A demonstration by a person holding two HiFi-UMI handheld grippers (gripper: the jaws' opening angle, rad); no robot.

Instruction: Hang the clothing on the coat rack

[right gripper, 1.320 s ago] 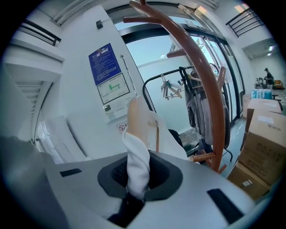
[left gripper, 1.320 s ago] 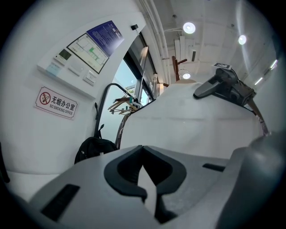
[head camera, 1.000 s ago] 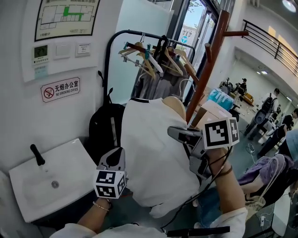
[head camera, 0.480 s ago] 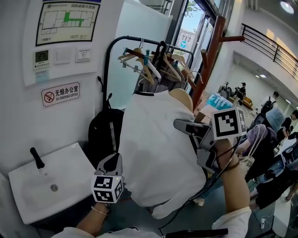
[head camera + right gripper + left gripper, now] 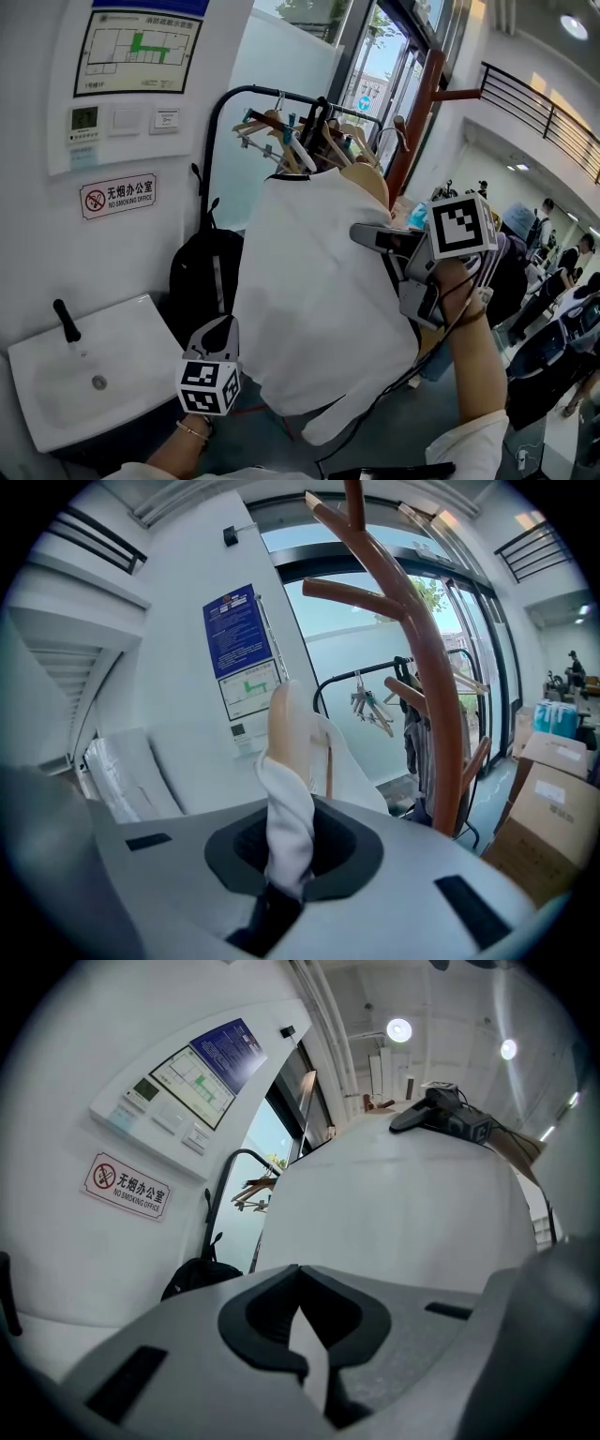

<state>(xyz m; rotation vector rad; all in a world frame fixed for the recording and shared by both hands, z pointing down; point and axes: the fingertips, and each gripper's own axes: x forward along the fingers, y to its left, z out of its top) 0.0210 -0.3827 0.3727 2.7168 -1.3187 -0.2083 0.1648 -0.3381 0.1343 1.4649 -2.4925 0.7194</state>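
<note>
White cloth fills the space closest to me: a shirt point(image 5: 319, 300) draped over a wooden hanger point(image 5: 372, 184), held up in the air between my two grippers. My left gripper point(image 5: 221, 328) sits low at the shirt's left edge, pointing level, its jaws pinched together on a thin sliver of the fabric. My right gripper point(image 5: 364, 234) is higher, at the shirt's right shoulder, tipped a little downward. Its jaws are clenched on a twisted bunch of the cloth, and the pale end of the hanger rises just past them.

Below my left gripper a white sink point(image 5: 56, 394) with a black tap point(image 5: 66, 321) is fixed to the wall. Beside it a black backpack point(image 5: 199, 281) leans by the wall, partly behind the shirt. Behind the collar stands a black rail point(image 5: 225, 103) crowded with wooden hangers and dark clothes.

To the right of the rail, beyond my right gripper, is the brown coat rack point(image 5: 419, 117), its pegs angled upward. The shirt hangs in front of it and apart from it, on none of its pegs.

On the wall at the left are a no-smoking sign point(image 5: 117, 195), a few switches and a framed floor plan point(image 5: 141, 47). Cardboard boxes point(image 5: 553, 803) sit past the coat rack, and people point(image 5: 525, 248) stand in the hall at the far right.
</note>
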